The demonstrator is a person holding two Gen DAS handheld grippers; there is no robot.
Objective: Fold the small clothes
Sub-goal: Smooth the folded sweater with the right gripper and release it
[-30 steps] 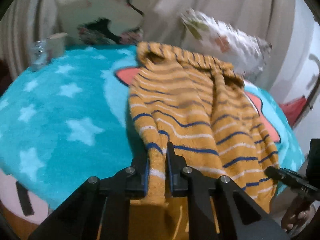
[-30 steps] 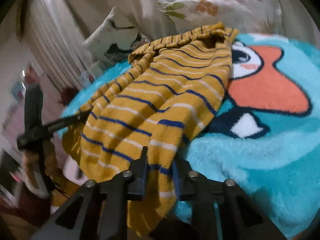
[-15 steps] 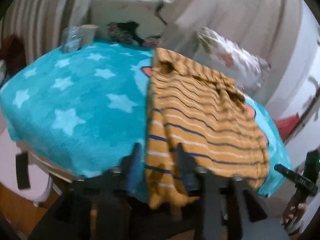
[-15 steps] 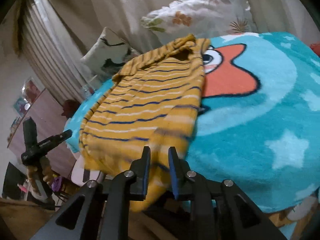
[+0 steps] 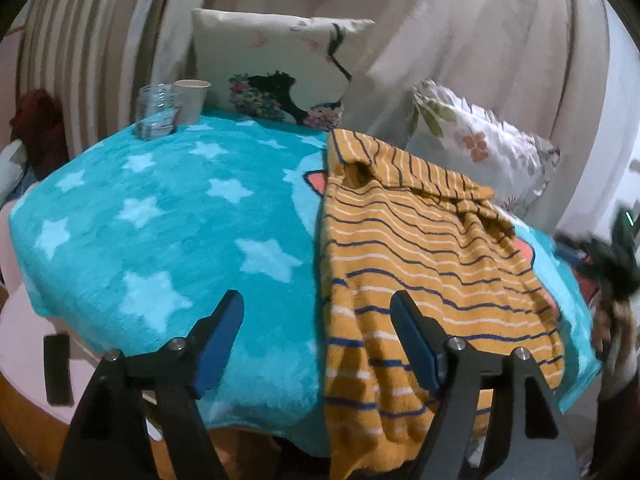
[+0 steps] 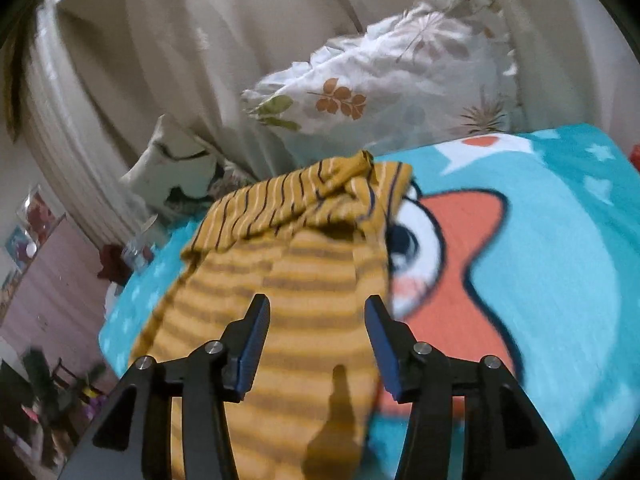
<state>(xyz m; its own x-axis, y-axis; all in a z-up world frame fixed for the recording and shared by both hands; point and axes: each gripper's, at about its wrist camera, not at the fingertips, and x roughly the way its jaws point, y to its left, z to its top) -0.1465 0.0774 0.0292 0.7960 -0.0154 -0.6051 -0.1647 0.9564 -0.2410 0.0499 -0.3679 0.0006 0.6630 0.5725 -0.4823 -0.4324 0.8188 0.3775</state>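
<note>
A mustard-yellow garment (image 5: 420, 256) with blue and white stripes lies spread on a turquoise star blanket (image 5: 160, 224), its lower hem hanging over the near edge. My left gripper (image 5: 318, 338) hovers at that hem with jaws opening; the cloth lies loose between them, not pinched. In the right wrist view the same garment (image 6: 288, 280) stretches away from me, blurred near the jaws. My right gripper (image 6: 316, 340) is above it, its jaws opening, nothing pressed between the pads.
A glass jar (image 5: 156, 110) and a paper cup (image 5: 192, 100) stand at the blanket's far left corner. Two pillows (image 5: 280, 68) (image 6: 384, 80) lean on the curtain behind. The blanket shows an orange and white cartoon figure (image 6: 452, 248) to the right of the garment.
Both grippers were shut on the garment's hem and have let it go, jaws now apart. The right gripper has lifted and moved forward over the cloth; the left pulled back toward the blanket's edge.
</note>
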